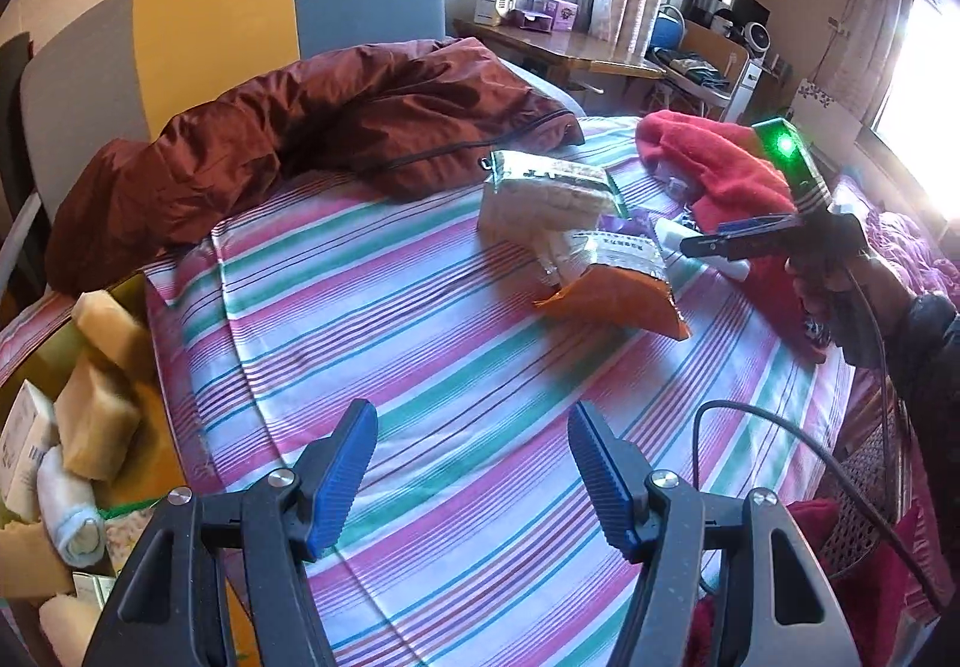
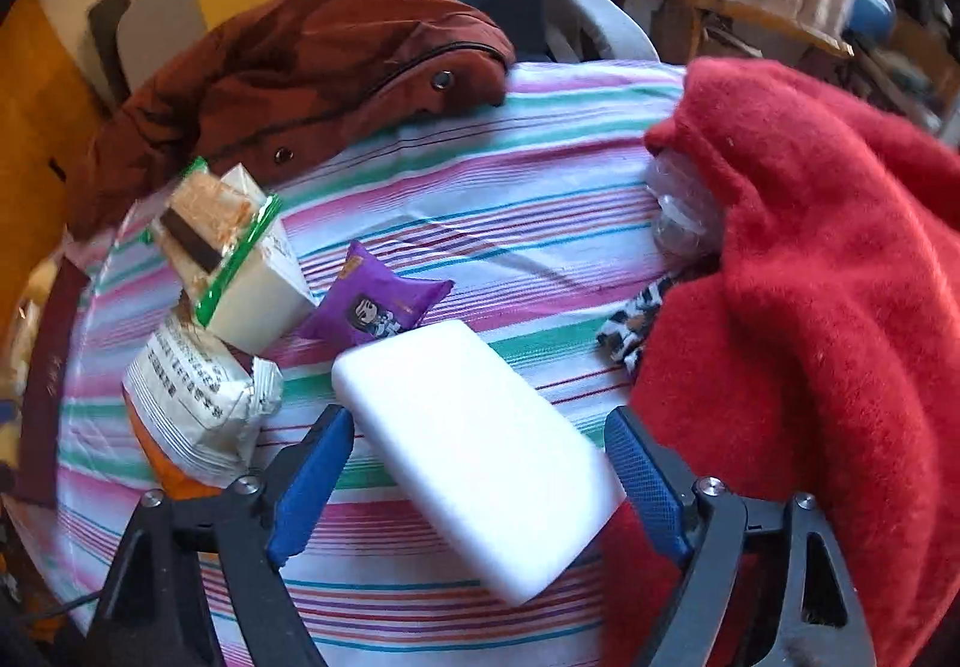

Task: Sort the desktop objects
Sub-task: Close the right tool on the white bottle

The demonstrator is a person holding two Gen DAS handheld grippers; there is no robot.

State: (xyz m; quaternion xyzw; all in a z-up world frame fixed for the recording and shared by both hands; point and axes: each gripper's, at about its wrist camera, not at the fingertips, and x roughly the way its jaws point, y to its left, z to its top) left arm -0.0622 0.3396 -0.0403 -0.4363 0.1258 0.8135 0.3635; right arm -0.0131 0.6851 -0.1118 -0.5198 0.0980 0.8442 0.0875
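The stiff, smooth white power bank (image 2: 480, 457), bracketed by the spread right gripper (image 2: 480, 493), is best pinched across its long edges.

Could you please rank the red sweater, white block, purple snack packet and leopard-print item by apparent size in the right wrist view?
1. red sweater
2. white block, though nearness inflates it
3. purple snack packet
4. leopard-print item, partly hidden
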